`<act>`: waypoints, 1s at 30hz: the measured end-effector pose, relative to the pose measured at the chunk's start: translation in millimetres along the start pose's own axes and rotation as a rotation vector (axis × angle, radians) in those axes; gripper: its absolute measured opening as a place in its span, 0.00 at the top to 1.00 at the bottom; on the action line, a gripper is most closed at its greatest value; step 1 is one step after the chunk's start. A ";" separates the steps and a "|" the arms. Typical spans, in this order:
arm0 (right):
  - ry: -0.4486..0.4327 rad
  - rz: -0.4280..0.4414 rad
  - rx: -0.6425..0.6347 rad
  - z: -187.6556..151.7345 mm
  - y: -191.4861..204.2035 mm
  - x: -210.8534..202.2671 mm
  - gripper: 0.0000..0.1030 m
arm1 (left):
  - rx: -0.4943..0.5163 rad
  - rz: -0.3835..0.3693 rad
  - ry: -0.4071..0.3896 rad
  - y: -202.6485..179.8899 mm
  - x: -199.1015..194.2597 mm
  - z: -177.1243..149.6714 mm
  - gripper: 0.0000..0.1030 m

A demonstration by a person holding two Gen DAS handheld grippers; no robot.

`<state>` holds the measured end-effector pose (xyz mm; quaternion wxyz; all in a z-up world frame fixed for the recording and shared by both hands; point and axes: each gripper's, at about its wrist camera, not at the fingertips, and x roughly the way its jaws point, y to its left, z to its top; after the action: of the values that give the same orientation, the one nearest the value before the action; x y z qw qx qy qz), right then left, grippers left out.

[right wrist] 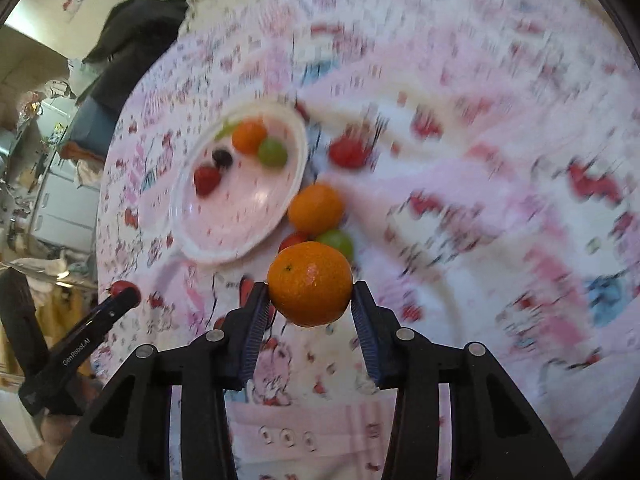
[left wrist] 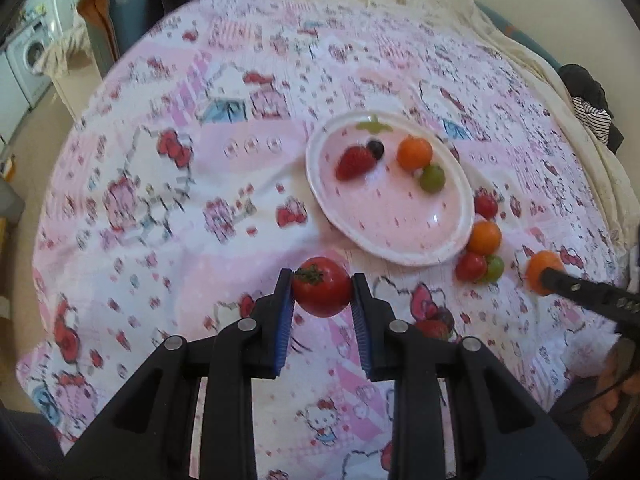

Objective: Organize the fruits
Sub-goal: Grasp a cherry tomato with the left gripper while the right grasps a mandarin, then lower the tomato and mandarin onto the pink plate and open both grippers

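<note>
A red tomato (left wrist: 322, 292) is pinched between the blue pads of the left gripper (left wrist: 322, 295), right at the fingertips, its green calyx turned up and to the left, and it is carried clear of the patterned cloth (left wrist: 168, 184) that covers the table. Ahead of this gripper and a little to its right a pink plate (left wrist: 400, 216) is seen, with a strawberry (left wrist: 354, 163), a dark berry (left wrist: 375, 148), an orange fruit (left wrist: 414, 153) and a green grape (left wrist: 432, 178) lying in it. Just beyond the plate's right rim, on the cloth, a small cluster is found: a red fruit (left wrist: 485, 205), a second orange fruit (left wrist: 484, 237), another red one (left wrist: 471, 266) and a green grape (left wrist: 495, 268) touching each other. An orange mandarin (right wrist: 310, 283) is clamped at the tips of the right gripper (right wrist: 311, 298), the pads pressed on its two sides, and it too is held above the cloth. From this gripper the plate is seen ahead and to the left, with the cluster directly beyond the mandarin. Both grippers are angled steeply downward toward the table. In the left wrist view the right gripper's finger is seen far to the right with the mandarin at its tip; in the right wrist view, which is blurred, the left gripper is seen low at the left with the tomato at its tip.
</note>
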<state>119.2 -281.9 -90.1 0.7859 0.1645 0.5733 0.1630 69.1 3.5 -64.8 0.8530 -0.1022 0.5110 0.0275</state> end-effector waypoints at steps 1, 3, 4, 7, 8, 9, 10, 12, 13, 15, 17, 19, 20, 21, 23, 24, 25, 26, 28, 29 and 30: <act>-0.032 0.010 0.003 3.7 -0.2 -7.8 0.57 | 0.002 0.005 -0.013 0.8 -2.4 3.1 0.77; -0.084 0.025 0.003 9.2 0.3 -19.7 0.57 | 0.011 0.013 -0.039 2.1 -8.2 9.3 0.77; -0.107 0.032 -0.003 12.0 1.7 -24.7 0.57 | 0.020 0.023 -0.059 2.2 -12.3 12.8 0.77; -0.181 0.073 -0.029 23.7 13.7 -39.1 0.57 | 0.037 0.042 -0.105 3.6 -22.1 25.1 0.77; -0.197 0.080 -0.039 27.3 18.6 -41.7 0.57 | 0.036 0.042 -0.119 4.6 -25.0 30.1 0.77; -0.213 0.086 -0.050 31.2 22.8 -44.6 0.57 | 0.030 0.027 -0.128 6.4 -26.9 35.2 0.77; -0.227 0.092 -0.063 35.8 28.5 -46.8 0.57 | 0.024 0.018 -0.129 8.0 -28.1 38.5 0.77; -0.226 0.107 -0.087 47.1 38.7 -46.3 0.57 | 0.028 0.015 -0.135 10.0 -29.5 47.8 0.77; -0.225 0.114 -0.099 54.1 43.3 -44.7 0.57 | 0.039 0.021 -0.139 10.5 -29.6 53.5 0.77; -0.220 0.123 -0.110 63.2 48.2 -40.1 0.57 | 0.056 0.031 -0.143 10.8 -27.9 64.2 0.77; -0.203 0.123 -0.127 69.4 52.6 -33.2 0.57 | 0.066 0.036 -0.143 10.1 -24.1 72.5 0.77; -0.185 0.122 -0.142 75.3 56.0 -23.6 0.57 | 0.070 0.028 -0.138 9.0 -18.4 79.4 0.77; -0.175 0.127 -0.144 78.5 56.9 -19.5 0.57 | 0.073 0.028 -0.136 8.4 -16.4 81.6 0.77; -0.166 0.137 -0.140 80.7 57.0 -16.1 0.57 | 0.078 0.026 -0.134 7.1 -13.3 84.7 0.77; -0.141 0.164 -0.135 87.7 58.8 -7.6 0.57 | 0.090 0.022 -0.128 3.2 -6.5 90.6 0.77; -0.139 0.161 -0.137 90.3 60.1 -4.2 0.57 | 0.096 0.021 -0.127 1.4 -4.3 92.1 0.77; -0.134 0.159 -0.143 94.2 62.2 0.6 0.57 | 0.101 0.019 -0.123 -0.9 -0.4 94.9 0.77; -0.128 0.159 -0.147 97.0 63.4 4.4 0.57 | 0.107 0.016 -0.119 -3.0 3.4 97.3 0.77; -0.107 0.155 -0.146 103.1 64.0 15.5 0.57 | 0.111 0.009 -0.108 -7.1 12.8 101.3 0.77; -0.095 0.159 -0.143 105.5 63.9 21.4 0.57 | 0.112 0.001 -0.098 -9.3 19.2 102.5 0.77; -0.077 0.164 -0.136 108.0 63.2 29.3 0.57 | 0.111 -0.006 -0.087 -11.1 24.2 103.1 0.77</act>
<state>226.5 -220.2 -55.6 0.8008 0.1632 0.5148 0.2589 171.6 12.2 -37.3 0.8789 -0.0549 0.4738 0.0009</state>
